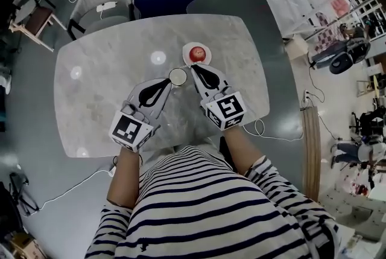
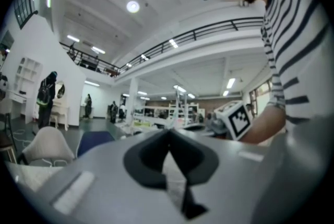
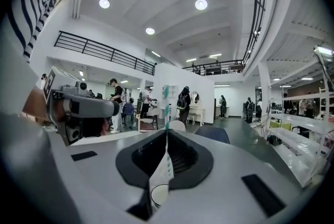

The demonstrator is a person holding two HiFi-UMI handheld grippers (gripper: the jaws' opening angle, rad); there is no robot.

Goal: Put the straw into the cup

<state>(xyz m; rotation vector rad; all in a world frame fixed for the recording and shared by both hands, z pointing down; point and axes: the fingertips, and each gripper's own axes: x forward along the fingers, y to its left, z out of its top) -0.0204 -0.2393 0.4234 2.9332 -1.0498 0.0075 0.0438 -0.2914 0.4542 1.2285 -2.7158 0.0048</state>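
Here both forearms reach in from the near edge of the desk [image 1: 90,89] and angle toward each other, so the two tools nearly meet at its middle. The right tool [image 1: 193,68] is clamped on a teal-and-white striped straw [image 3: 166,103], which stands upright through its closed jaws. The straw's lower end points down at the open mouth of the white cup [image 1: 178,76]; I cannot tell whether it is inside. The left tool [image 1: 169,80] lies just beside the cup, with its jaw tips pressed together and nothing seen between them. A red round object [image 1: 196,54] on a white disc sits just beyond the cup, toward the far edge.
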